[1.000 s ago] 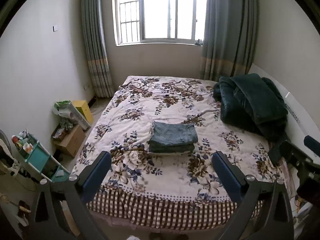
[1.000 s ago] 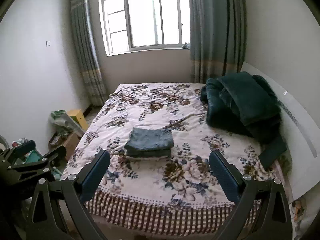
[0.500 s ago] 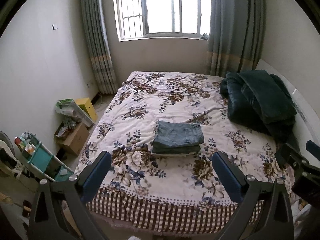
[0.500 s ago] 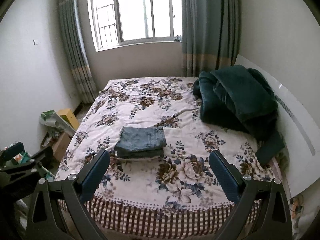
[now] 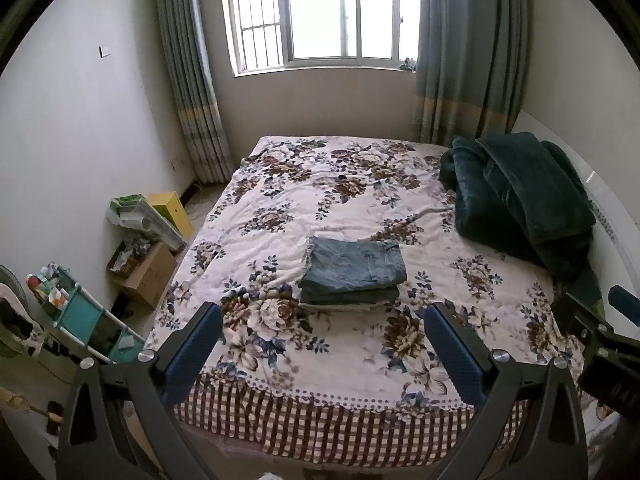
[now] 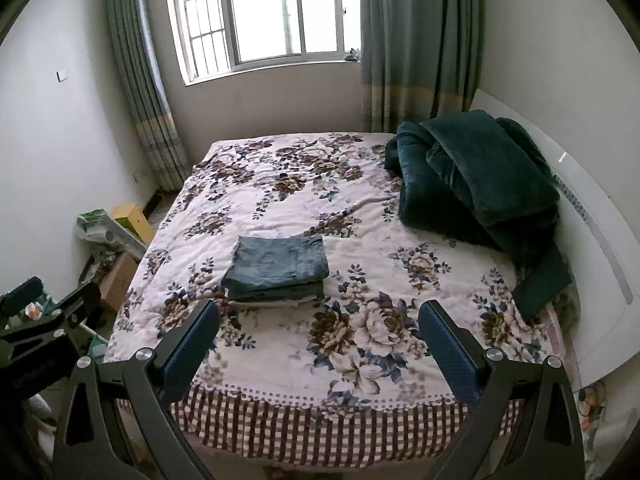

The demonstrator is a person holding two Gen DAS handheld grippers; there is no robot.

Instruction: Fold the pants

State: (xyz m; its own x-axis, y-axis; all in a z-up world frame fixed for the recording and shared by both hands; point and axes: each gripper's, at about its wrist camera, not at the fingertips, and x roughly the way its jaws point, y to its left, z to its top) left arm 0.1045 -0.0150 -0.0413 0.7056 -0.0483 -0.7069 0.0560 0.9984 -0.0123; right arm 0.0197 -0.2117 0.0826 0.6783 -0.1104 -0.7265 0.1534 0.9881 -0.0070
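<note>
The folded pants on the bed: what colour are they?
Faded blue-grey denim pants, clearest in the right wrist view.

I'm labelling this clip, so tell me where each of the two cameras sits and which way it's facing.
Left wrist: on the left gripper by the bed's foot, facing the window; its own open fingers show, the right gripper at the right edge.
Right wrist: on the right gripper, same heading; its open fingers show, the left gripper at the left edge.
Shared: bed, folded pants, green blanket, window.

Floral bed [image 5: 280, 208] carries folded pants [image 5: 354, 274], green blanket [image 5: 520, 196].
</note>
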